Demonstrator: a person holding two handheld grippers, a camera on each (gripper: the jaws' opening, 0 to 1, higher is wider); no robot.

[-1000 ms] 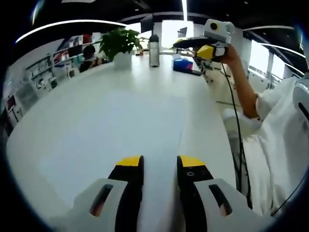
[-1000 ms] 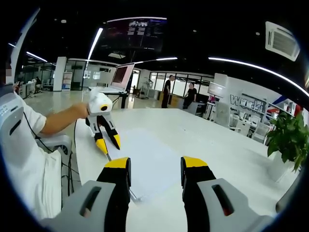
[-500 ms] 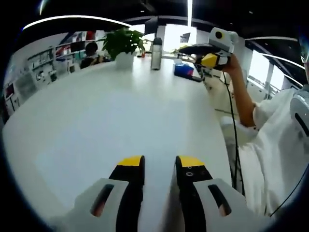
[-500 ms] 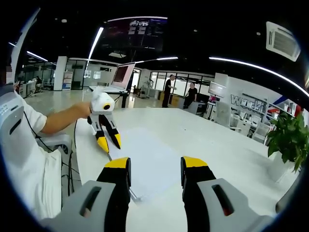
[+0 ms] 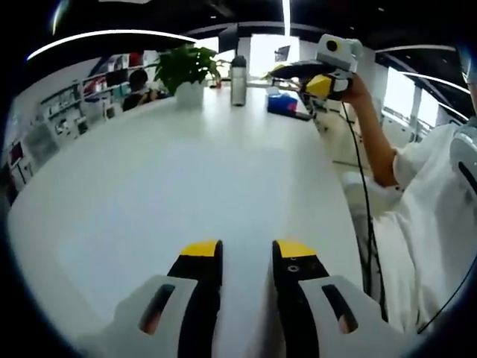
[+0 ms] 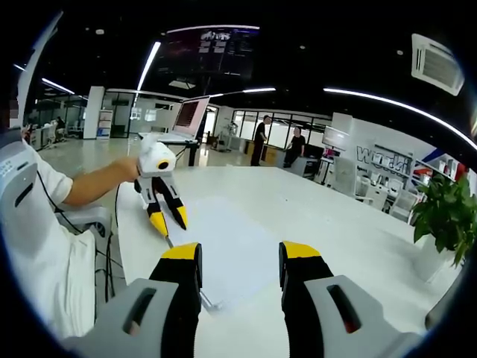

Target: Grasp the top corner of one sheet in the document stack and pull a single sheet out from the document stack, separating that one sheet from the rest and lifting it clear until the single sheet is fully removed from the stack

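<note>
The document stack [image 6: 223, 250] lies flat on the white worktop [image 5: 149, 194], between both grippers. Left gripper [image 5: 246, 257] and right gripper [image 6: 240, 257] hover with jaws parted, empty. A potted plant [image 5: 186, 71], bottle [image 5: 238, 78] and blue box [image 5: 282, 103] stand well apart at the far edge.

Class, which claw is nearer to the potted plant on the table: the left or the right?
The right claw. The potted plant stands just off its side, whereas from the left claw the plant sits at the table's far end.
</note>
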